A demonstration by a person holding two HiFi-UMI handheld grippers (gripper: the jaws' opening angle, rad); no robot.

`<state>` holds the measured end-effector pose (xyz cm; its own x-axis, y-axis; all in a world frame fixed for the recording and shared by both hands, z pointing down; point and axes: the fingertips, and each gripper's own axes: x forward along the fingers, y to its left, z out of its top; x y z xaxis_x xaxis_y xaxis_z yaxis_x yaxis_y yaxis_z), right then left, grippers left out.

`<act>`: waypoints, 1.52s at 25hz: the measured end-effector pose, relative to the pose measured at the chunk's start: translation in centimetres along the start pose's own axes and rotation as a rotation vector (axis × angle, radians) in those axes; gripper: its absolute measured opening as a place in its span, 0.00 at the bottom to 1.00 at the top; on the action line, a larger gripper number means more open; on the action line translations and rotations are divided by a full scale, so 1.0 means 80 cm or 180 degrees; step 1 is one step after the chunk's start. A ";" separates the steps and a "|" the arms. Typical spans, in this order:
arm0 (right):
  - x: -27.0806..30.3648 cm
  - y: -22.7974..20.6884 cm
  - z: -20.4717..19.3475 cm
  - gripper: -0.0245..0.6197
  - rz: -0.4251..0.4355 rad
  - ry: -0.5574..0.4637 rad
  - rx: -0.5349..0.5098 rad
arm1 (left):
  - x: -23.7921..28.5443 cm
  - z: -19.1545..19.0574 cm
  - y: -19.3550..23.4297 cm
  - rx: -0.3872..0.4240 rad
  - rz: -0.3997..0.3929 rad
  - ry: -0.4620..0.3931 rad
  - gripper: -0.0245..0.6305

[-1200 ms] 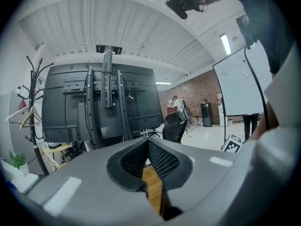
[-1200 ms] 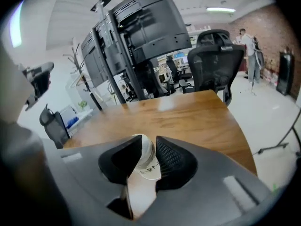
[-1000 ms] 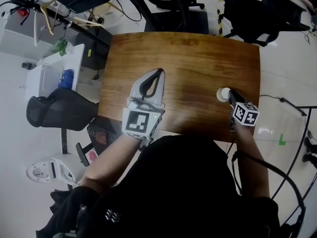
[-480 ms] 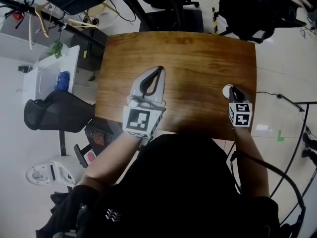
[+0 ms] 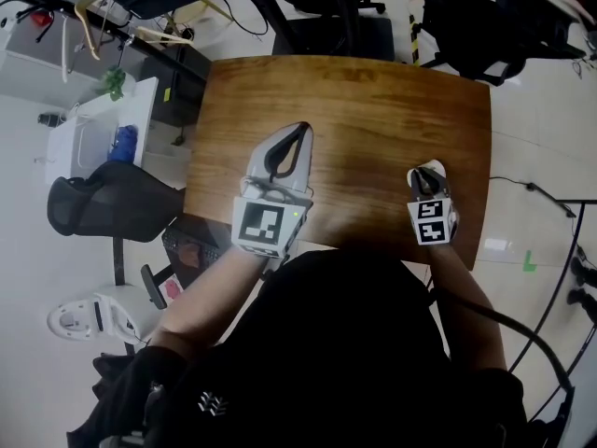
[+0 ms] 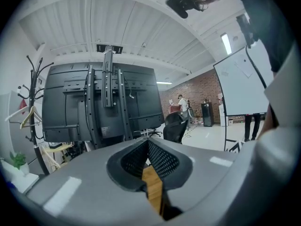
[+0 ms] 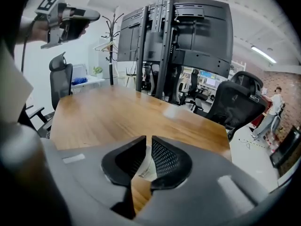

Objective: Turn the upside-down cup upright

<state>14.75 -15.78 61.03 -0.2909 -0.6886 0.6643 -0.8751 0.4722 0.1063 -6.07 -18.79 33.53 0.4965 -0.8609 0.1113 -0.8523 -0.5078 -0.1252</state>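
Note:
A small white paper cup (image 5: pixel 435 169) sits at the right side of the wooden table (image 5: pixel 354 110), and my right gripper (image 5: pixel 424 183) is shut on it. In the right gripper view a strip of the white cup (image 7: pixel 146 166) with dark print shows between the two black pads, just above the table top. Whether the cup stands upright or is tipped, I cannot tell. My left gripper (image 5: pixel 298 133) hovers over the table's near left part, shut with nothing in it; its fingertips (image 6: pixel 148 142) meet.
Office chairs (image 5: pixel 345 26) stand beyond the table's far edge, with a black chair (image 5: pixel 103 208) and a white desk (image 5: pixel 103 129) to the left. The table's right edge (image 5: pixel 487 157) runs close to the right gripper. A large screen stand (image 7: pixel 188 36) rises behind the table.
My right gripper has rolled and swung left with the cup in it; its marker cube now faces up. The left gripper has stayed where it was.

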 end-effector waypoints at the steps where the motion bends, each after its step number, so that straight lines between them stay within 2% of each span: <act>1: 0.003 0.006 -0.001 0.10 -0.0005 0.0007 -0.0012 | -0.001 0.001 0.002 0.0021 0.0003 -0.0016 0.04; 7: 0.025 0.023 -0.019 0.10 0.0042 0.0133 0.0052 | -0.011 0.009 0.021 0.0087 0.0103 -0.0032 0.04; 10: 0.032 0.020 -0.028 0.05 0.0040 0.0181 0.0146 | -0.015 0.011 0.030 0.0056 0.0153 -0.0063 0.04; 14: 0.031 0.018 -0.025 0.07 0.0117 0.0059 0.0305 | -0.020 0.004 0.036 0.0011 0.0187 -0.0034 0.04; 16: 0.024 0.006 -0.017 0.13 0.0121 -0.0094 0.0382 | -0.020 0.002 0.035 0.0029 0.0174 -0.0024 0.04; 20: 0.014 -0.053 -0.018 0.40 -0.0140 -0.0187 0.0689 | -0.016 0.000 0.032 0.0082 0.0145 0.0006 0.04; 21: 0.016 -0.065 -0.024 0.44 -0.0145 -0.0140 0.0811 | -0.015 0.001 0.030 0.0071 0.0138 -0.0006 0.04; 23: 0.023 -0.071 -0.041 0.47 0.0039 0.0001 0.1086 | -0.012 0.002 0.026 0.0040 0.0122 -0.0025 0.04; 25: 0.029 -0.066 -0.050 0.46 0.0307 0.0102 0.1297 | -0.010 0.002 0.022 0.0069 0.0096 -0.0009 0.04; 27: 0.029 -0.063 -0.049 0.41 0.0409 0.0106 0.1320 | -0.008 0.000 0.020 0.0099 0.0071 0.0019 0.04; 30: 0.022 -0.062 -0.039 0.24 0.0315 0.0037 0.1091 | -0.006 0.001 0.021 0.0086 0.0077 0.0013 0.04; 38: 0.003 -0.054 -0.022 0.15 0.0241 -0.0008 0.0579 | 0.006 0.005 0.008 0.0019 0.0012 -0.0059 0.04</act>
<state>19.17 -17.01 62.05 -0.3594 -0.6564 0.6633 -0.9060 0.4157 -0.0796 -6.30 -19.58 33.10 0.4964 -0.8631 0.0926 -0.8532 -0.5048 -0.1315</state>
